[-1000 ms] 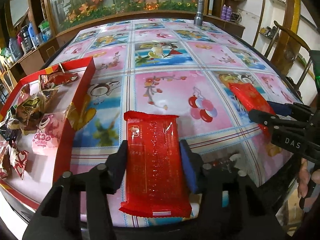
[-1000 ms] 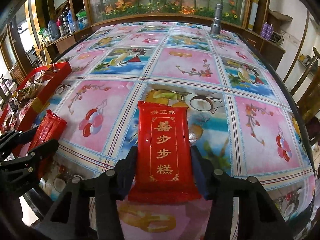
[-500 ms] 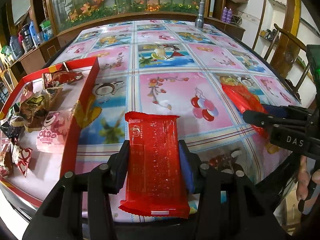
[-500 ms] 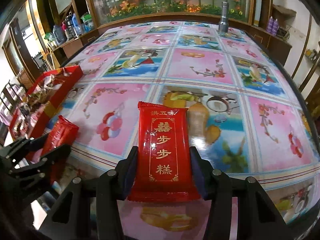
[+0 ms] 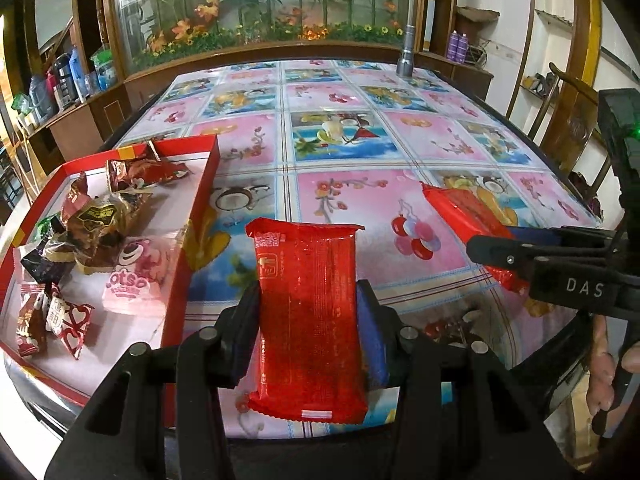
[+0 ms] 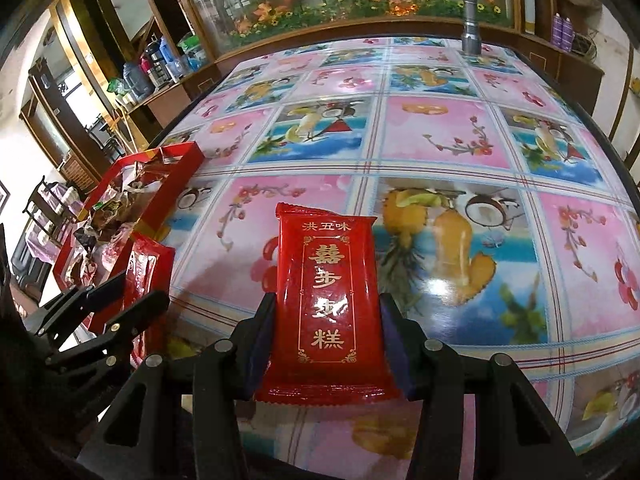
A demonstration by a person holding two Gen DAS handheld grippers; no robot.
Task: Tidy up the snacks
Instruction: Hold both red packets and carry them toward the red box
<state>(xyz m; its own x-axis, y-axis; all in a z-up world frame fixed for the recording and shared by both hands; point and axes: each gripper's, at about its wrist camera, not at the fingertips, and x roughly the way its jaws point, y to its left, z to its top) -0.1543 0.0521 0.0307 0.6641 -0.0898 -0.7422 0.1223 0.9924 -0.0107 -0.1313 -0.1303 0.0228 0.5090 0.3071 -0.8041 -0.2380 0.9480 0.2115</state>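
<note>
- Left gripper (image 5: 308,312): points forward and steeply down over the near edge of the table (image 5: 440,140). Its jaws are clamped on the long sides of a red snack packet (image 5: 306,316), printed back face up
- That packet sits lengthwise between the blue pads (image 5: 370,332); its far end projects past the fingertips, above the tablecloth
- Right gripper (image 6: 326,340): also angled steeply down over the near edge, to the right of the left unit. Its jaws grip a second red snack packet (image 6: 326,300), face with gold characters up
- In the left wrist view the right gripper enters from the right edge, seen side-on, with its packet slanting up and left
- Part of a hand (image 5: 604,372) shows below the right gripper, at the near right corner of the table
- Red tray (image 5: 192,240): rests at the near left corner of the table. It holds a loose pile of wrapped snacks (image 5: 92,224) and a pink packet (image 5: 136,276) against its right wall
- Both held packets are outside the tray, to its right; the left one is nearer to it
- A metal flashlight (image 6: 470,24) stands upright at the far right corner
</note>
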